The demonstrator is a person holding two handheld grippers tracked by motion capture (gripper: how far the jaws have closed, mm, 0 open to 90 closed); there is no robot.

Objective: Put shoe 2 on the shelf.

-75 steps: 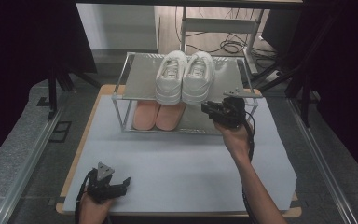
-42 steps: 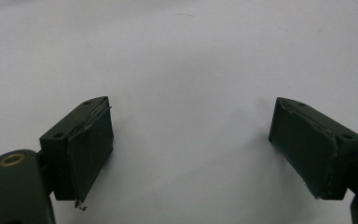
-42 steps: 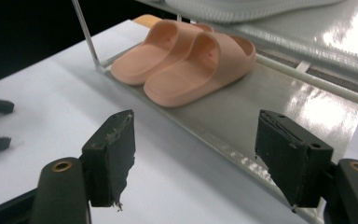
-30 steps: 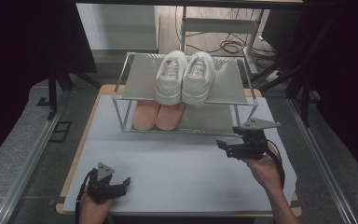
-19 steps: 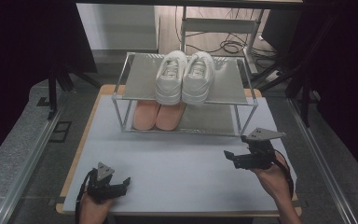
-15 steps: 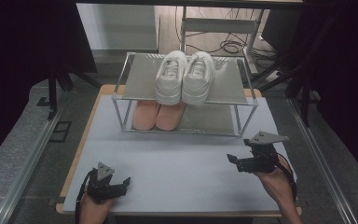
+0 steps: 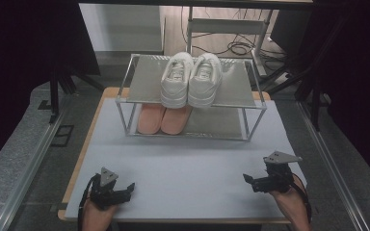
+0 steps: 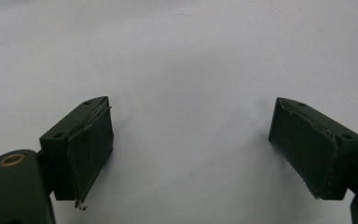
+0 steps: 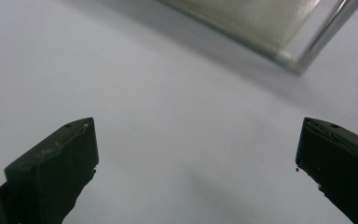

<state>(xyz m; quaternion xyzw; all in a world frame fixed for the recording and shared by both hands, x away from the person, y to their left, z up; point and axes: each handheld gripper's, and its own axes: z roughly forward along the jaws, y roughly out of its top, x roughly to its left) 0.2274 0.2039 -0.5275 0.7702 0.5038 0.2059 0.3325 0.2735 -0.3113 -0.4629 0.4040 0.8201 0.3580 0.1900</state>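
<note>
2 white sneakers (image 7: 191, 79) on rack (image 7: 139, 82) top, 2 pink insoles (image 7: 164, 119) below, well ahead of both grippers; left gripper (image 7: 131, 186) & right gripper (image 7: 246, 177) released, right jaws just opened, nothing between.

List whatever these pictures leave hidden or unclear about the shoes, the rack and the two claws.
- Pink shoes: in the high view the rack's top shelf covers their back halves.
- White sneakers: too small in the high view to read any marking.
- Rack: the right gripper view's top edge cuts it to one blurred corner.
- Left claw and right claw: small and dark in the high view; the gripper views show each open and empty.
</note>
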